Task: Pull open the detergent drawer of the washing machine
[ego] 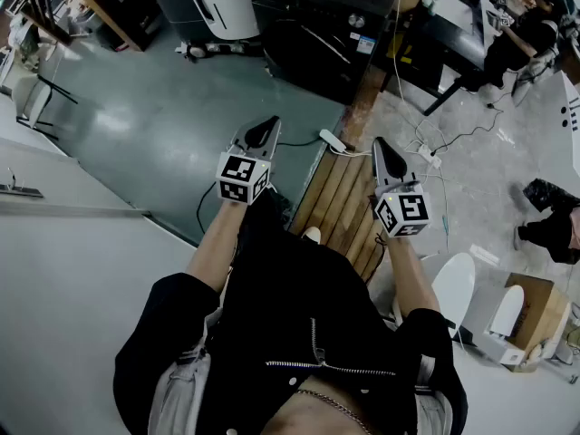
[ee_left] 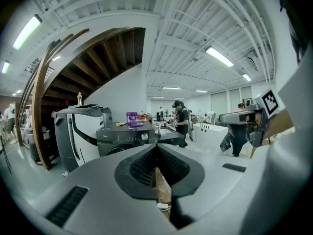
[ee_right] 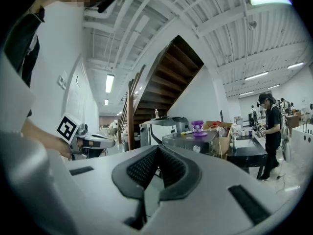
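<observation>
1. Your left gripper [ego: 269, 123] is held out in front of your body, aimed toward 12 o'clock in the head view and tipped slightly down. Its jaws are pressed fully together with nothing between them.
2. Your right gripper [ego: 381, 145] sits at 3 o'clock of the left one, well apart from it and held level. Its jaws meet at their tips and grip nothing.
3. The washing machine [ego: 313, 48], a dark front-loader, stands at 12 o'clock of both grippers and well apart from them. Neither gripper touches it.
4. The detergent drawer belongs to the control panel [ee_left: 122, 137] across the machine's upper front, which also carries a round knob [ee_left: 144, 136]. From here you cannot pick out the drawer's outline or tell whether it is in or out.
5. A purple cup [ee_left: 132, 117] stands upright on the machine's top, at 11 o'clock of the knob in the left gripper view.
6. A white-and-dark appliance [ee_left: 73, 136] stands just beside the machine, at its 9 o'clock in that view.
7. Wooden slats [ego: 340, 198] lie on the floor between your grippers, with a white power strip [ego: 333, 140] at their 12 o'clock end.
</observation>
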`<state>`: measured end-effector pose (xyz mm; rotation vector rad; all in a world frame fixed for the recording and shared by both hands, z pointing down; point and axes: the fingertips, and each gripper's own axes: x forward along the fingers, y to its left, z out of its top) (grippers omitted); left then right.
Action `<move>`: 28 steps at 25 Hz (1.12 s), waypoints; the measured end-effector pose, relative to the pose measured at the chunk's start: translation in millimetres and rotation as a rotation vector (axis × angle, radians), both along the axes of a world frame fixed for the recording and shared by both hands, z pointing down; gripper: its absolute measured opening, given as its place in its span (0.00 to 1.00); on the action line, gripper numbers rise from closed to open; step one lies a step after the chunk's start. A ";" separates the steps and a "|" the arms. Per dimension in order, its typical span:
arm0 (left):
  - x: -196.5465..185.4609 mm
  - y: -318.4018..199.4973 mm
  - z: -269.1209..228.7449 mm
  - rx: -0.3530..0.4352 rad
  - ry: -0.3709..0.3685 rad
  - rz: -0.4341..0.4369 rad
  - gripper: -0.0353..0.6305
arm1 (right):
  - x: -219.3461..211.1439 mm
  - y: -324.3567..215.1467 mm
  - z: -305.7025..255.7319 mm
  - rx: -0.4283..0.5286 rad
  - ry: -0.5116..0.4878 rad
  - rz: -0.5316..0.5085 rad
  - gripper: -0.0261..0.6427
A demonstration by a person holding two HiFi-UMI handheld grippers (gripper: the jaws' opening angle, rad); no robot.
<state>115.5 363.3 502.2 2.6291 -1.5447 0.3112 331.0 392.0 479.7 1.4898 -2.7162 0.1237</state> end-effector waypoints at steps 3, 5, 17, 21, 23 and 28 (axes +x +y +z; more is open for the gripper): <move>-3.9 1.9 0.6 0.010 0.004 0.007 0.09 | -4.0 2.2 -4.1 0.044 -0.027 0.006 0.04; -5.6 5.9 1.7 0.012 0.013 0.010 0.09 | -5.0 3.7 -4.3 0.056 -0.017 0.019 0.05; -8.7 1.0 11.7 0.004 0.057 -0.008 0.09 | -35.7 -10.0 17.8 0.022 0.077 -0.086 0.05; -17.4 -10.0 20.7 -0.014 0.052 -0.018 0.09 | -45.4 -24.6 20.8 0.001 0.055 -0.087 0.05; -25.0 -23.2 20.9 -0.015 0.055 -0.030 0.09 | -48.5 -37.3 22.5 -0.008 0.048 -0.082 0.05; -46.3 -58.5 22.2 -0.013 0.057 -0.040 0.09 | -60.6 -78.4 26.2 -0.031 0.036 -0.062 0.05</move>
